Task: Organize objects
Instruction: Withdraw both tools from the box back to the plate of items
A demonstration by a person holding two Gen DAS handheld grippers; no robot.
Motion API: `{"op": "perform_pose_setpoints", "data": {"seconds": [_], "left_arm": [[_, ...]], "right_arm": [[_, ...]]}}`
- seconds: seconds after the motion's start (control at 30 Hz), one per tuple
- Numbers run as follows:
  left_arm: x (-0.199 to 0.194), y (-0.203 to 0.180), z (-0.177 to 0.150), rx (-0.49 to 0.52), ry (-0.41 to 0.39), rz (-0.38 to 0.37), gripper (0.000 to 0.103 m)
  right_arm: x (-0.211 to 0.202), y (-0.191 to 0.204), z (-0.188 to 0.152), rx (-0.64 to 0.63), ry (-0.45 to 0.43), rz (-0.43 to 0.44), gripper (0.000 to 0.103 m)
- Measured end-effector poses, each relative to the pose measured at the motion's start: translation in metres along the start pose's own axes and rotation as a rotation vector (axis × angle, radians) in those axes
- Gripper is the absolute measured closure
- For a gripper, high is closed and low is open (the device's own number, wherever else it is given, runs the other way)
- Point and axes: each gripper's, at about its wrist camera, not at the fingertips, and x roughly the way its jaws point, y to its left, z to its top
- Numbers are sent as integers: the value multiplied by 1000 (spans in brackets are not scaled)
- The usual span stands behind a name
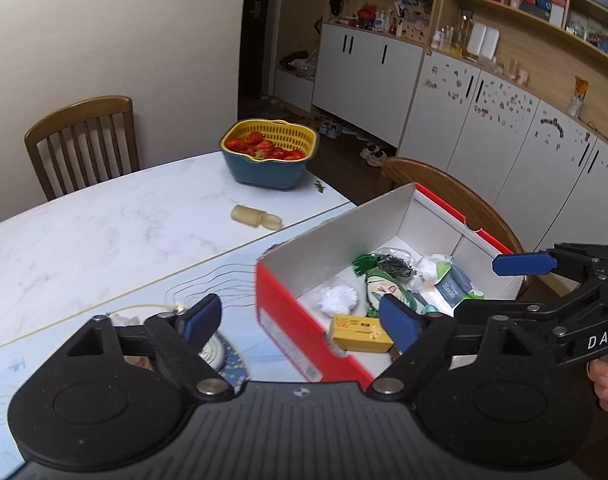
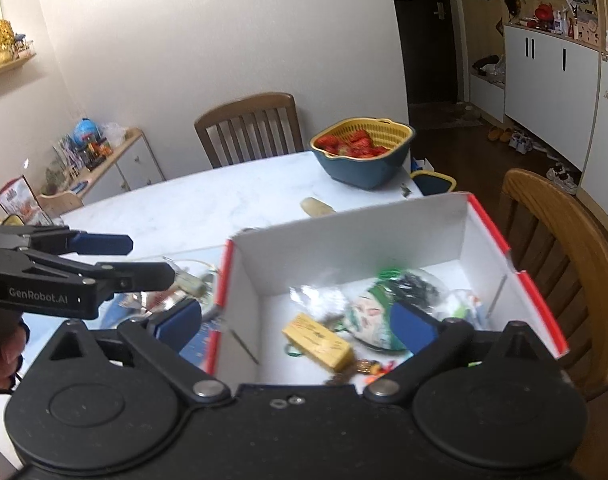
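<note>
A red shoebox [image 1: 288,320] with white inside walls [image 2: 344,248] stands on the table's near right corner. It holds a yellow box [image 1: 360,334] [image 2: 318,342], a green-haired figure picture [image 1: 388,288], a white puff [image 1: 338,298], a wipes pack [image 1: 450,284] and a black clip. My left gripper [image 1: 300,320] is open and empty, straddling the box's left wall. My right gripper [image 2: 296,320] is open and empty above the box; it also shows in the left wrist view [image 1: 524,264]. A small white item with a cord [image 1: 176,306] lies left of the box.
A yellow-and-blue basket of strawberries [image 1: 270,152] sits at the table's far edge. A pale translucent cap-like object [image 1: 256,216] lies mid-table. A round blue patterned piece [image 1: 224,356] lies under my left finger. Wooden chairs [image 1: 84,136] [image 2: 556,264] stand behind and right of the table.
</note>
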Motion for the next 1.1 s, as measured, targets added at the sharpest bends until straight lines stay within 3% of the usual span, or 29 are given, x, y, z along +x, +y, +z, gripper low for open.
{"op": "perform_pose_setpoints", "data": {"seconds": [0.3, 0.73, 1.1], "left_arm": [[-20, 42, -14, -34, -27, 18, 0], [-31, 104, -43, -16, -76, 73, 0], [-10, 149, -68, -4, -48, 83, 0]], "right_arm": [[8, 44, -4, -5, -7, 1, 2], [39, 103, -2, -34, 12, -12, 2], [85, 137, 6, -62, 64, 11, 2]]}}
